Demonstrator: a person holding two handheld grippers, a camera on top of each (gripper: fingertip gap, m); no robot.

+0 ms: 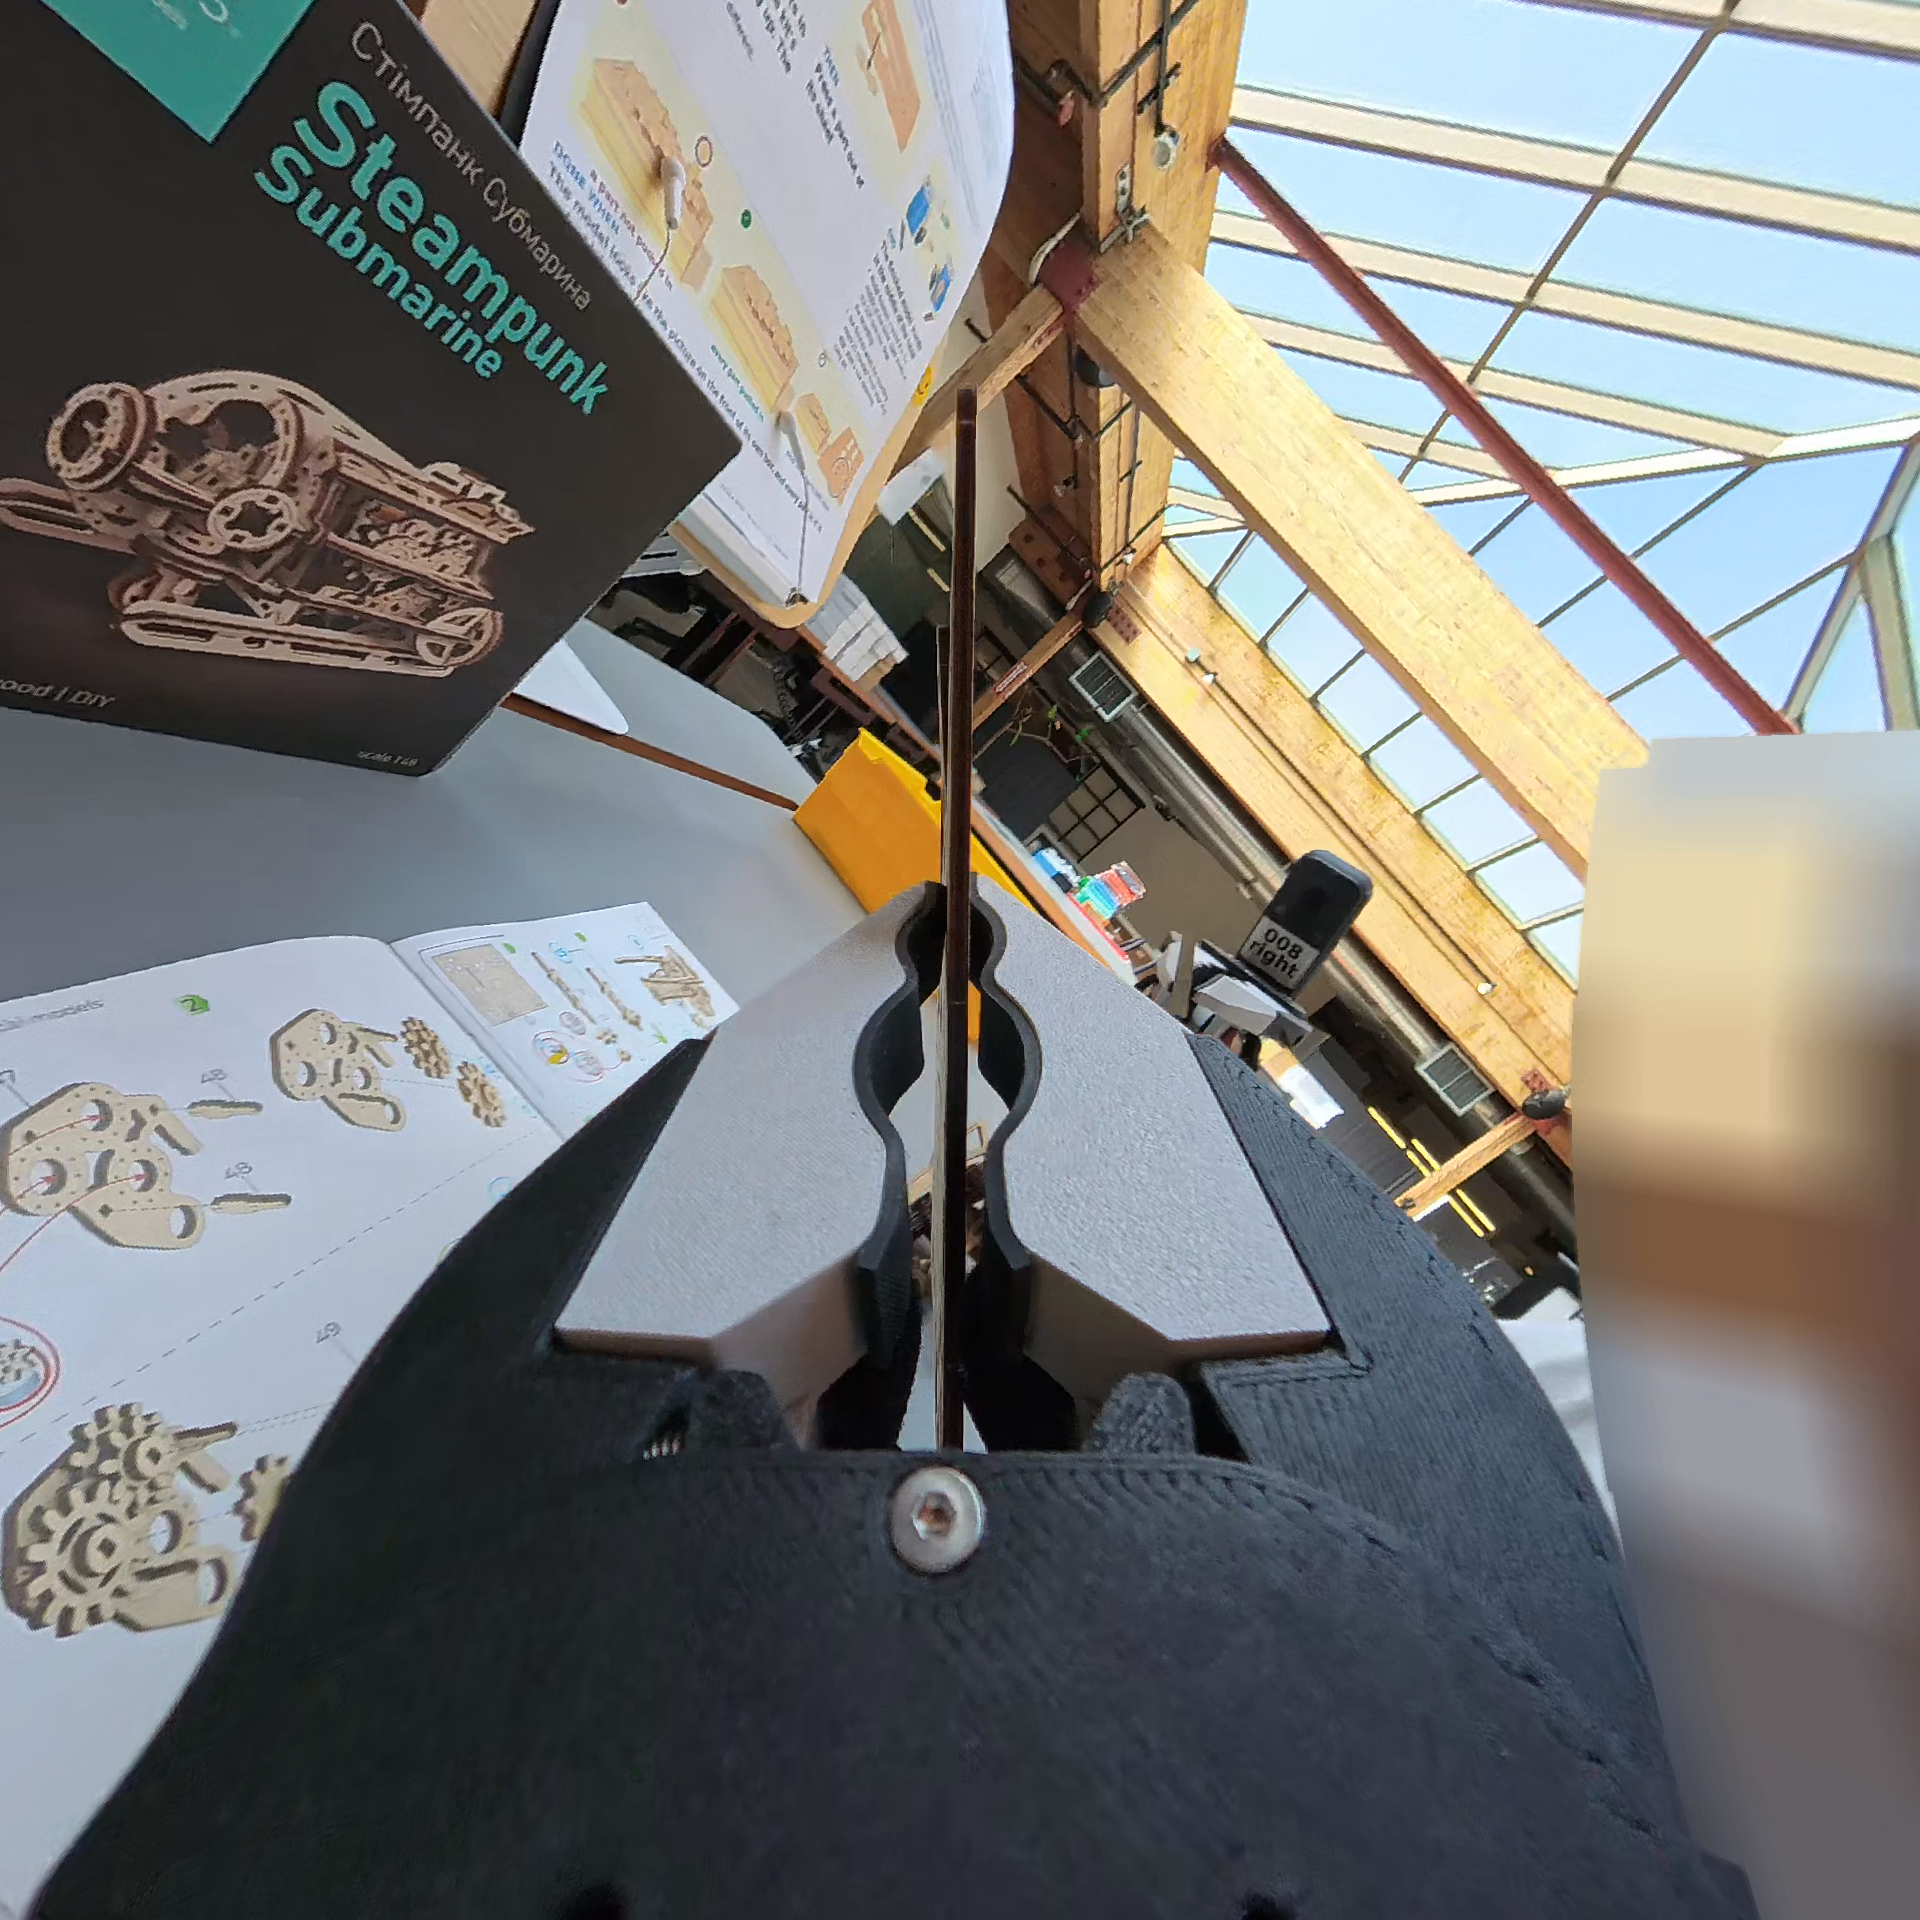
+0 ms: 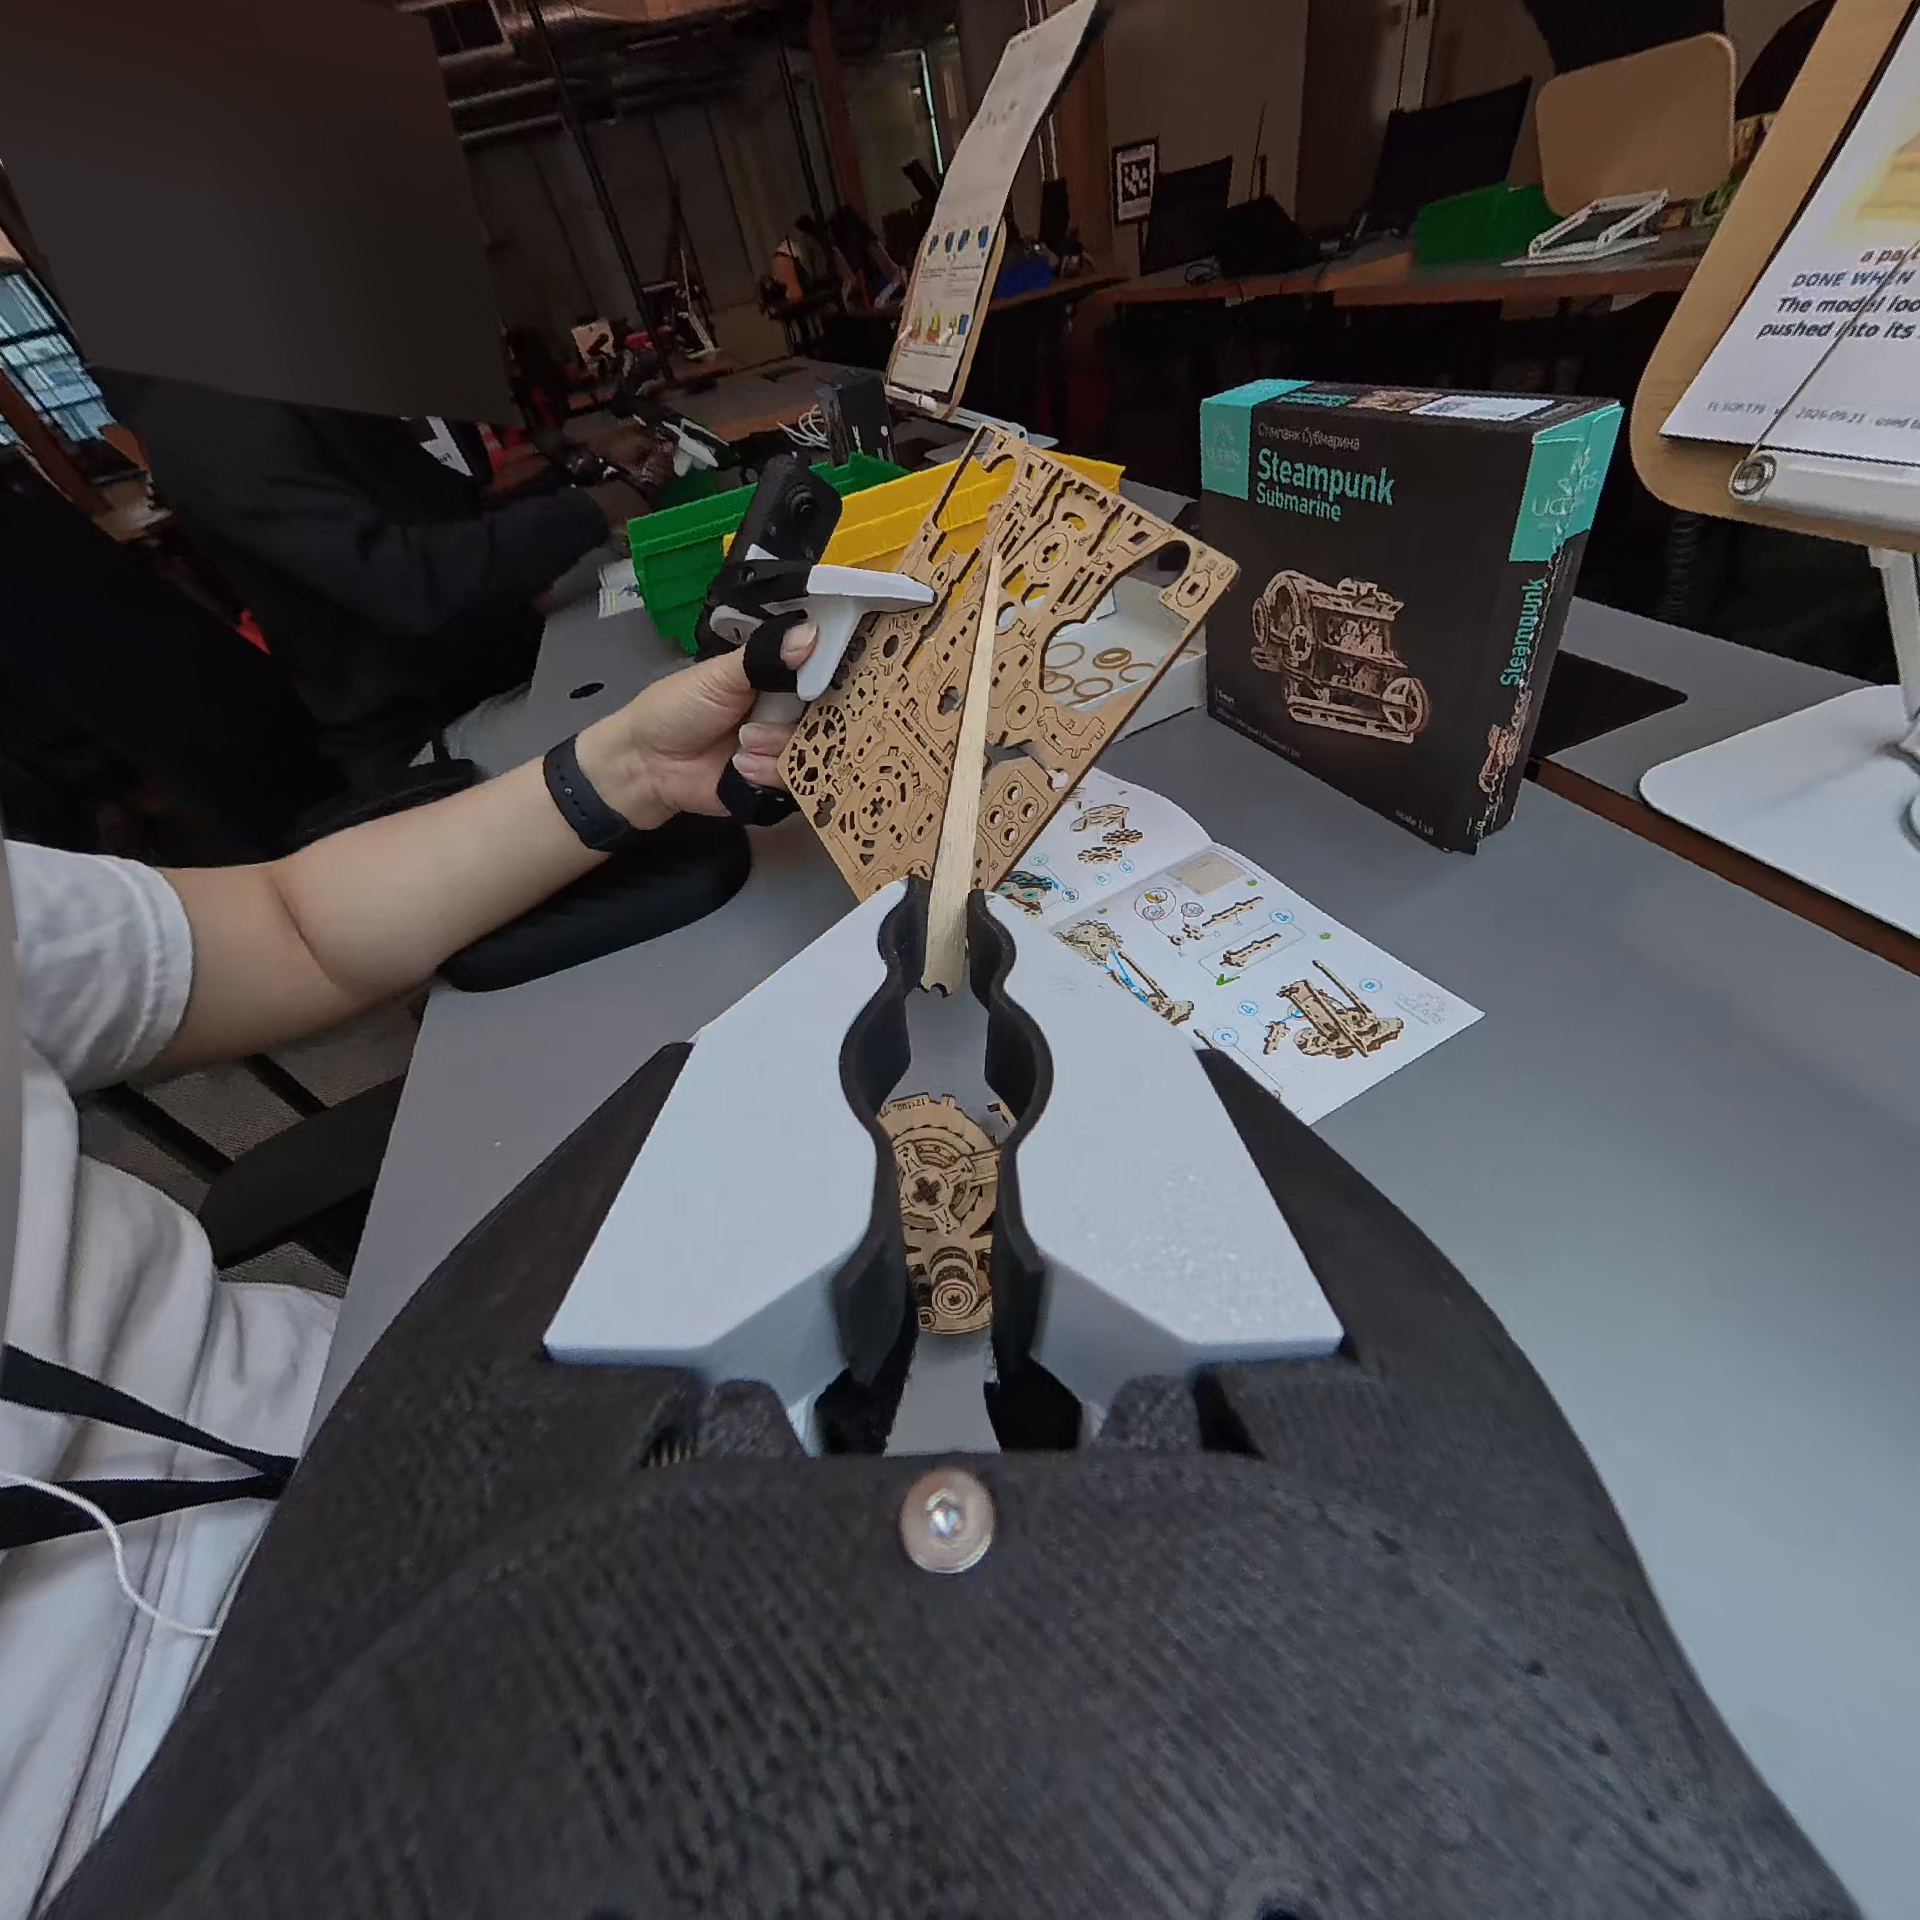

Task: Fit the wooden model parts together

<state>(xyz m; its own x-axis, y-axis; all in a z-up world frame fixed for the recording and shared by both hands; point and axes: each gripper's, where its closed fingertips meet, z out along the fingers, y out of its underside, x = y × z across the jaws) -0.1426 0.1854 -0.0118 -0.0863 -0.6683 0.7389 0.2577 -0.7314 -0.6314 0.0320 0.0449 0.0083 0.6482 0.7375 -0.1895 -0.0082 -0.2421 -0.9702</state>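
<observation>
My left gripper [image 1: 951,920] is shut on a thin laser-cut wooden parts sheet [image 1: 964,644], seen edge-on and upright between its fingers. In the right wrist view a hand holds that left gripper [image 2: 914,594] up over the table, with the flat face of the sheet [image 2: 1049,665] toward me. My right gripper [image 2: 945,920] is shut on a pointed wooden stick [image 2: 961,790]. The stick's tip reaches the sheet near its middle. A small assembled wooden gear piece [image 2: 940,1216] lies on the table below, seen between the right fingers.
An open instruction booklet [image 2: 1236,966] lies on the grey table [image 2: 1558,1195]. The dark model box [image 2: 1382,613] stands behind it. A clipboard stand with a printed page [image 2: 1818,312] is at the right. Yellow [image 2: 904,509] and green [image 2: 675,571] bins sit at the back. My right tips are roughly 12 cm from the small assembled wooden gear piece [image 2: 940,1216].
</observation>
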